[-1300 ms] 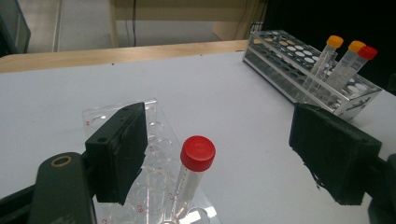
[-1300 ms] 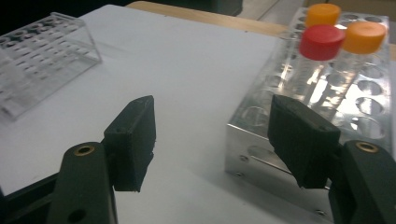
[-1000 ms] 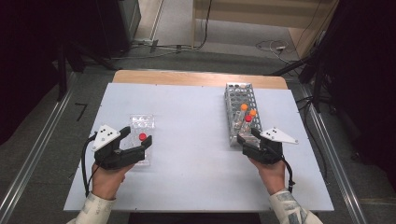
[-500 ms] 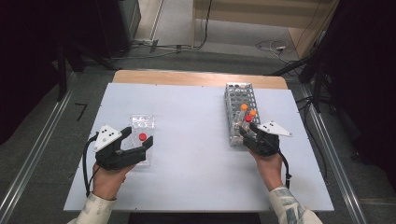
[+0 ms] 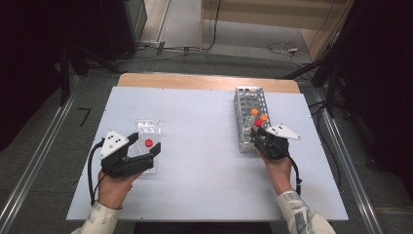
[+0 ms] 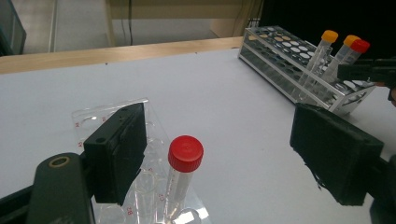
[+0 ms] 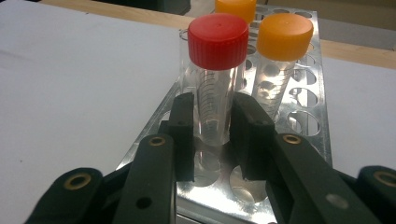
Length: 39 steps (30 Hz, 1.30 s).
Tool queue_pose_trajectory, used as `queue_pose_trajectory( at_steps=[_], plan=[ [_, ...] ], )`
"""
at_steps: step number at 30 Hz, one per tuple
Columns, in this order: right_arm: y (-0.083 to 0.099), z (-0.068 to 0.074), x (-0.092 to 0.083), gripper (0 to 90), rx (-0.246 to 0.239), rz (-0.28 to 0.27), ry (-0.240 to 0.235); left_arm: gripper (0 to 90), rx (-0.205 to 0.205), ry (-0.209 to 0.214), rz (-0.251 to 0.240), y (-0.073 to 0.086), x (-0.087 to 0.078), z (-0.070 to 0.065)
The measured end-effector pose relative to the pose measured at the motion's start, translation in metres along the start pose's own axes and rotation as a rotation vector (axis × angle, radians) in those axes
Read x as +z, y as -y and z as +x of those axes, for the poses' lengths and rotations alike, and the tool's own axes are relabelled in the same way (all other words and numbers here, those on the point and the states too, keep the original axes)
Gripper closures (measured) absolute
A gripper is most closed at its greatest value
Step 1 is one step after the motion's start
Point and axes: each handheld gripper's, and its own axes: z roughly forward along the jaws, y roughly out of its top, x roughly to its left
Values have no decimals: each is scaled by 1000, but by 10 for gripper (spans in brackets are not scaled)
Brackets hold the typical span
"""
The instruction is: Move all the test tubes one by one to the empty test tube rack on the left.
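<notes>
One red-capped tube [image 7: 215,79], between right gripper [image 7: 212,135] pads

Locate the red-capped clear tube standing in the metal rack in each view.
High view: red-capped clear tube right of centre, at the rack's near end, by the right gripper.
Left gripper view: far upper right.
Right gripper view: centre, between the jaws.
Shared landmark: perforated metal rack with two orange-capped tubes.
</notes>
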Motion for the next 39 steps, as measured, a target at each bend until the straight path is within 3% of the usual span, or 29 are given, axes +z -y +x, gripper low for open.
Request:
queue_pose_trajectory(
  at_steps=[9,24,31,39],
  plan=[
    [-4,0,-4,717,-1,-21,7,191,0,3,1,0,0,-1],
    [-26,7,-40,721,-31,-134,7,190,0,7,-6,-1,-1,-2],
    [-31,15,-55,721,-36,-156,-46,191,7,11,-8,-2,-2,-4],
    [-30,37,-61,721,-73,-141,-145,190,13,24,-13,-2,-3,-8]
  ],
)
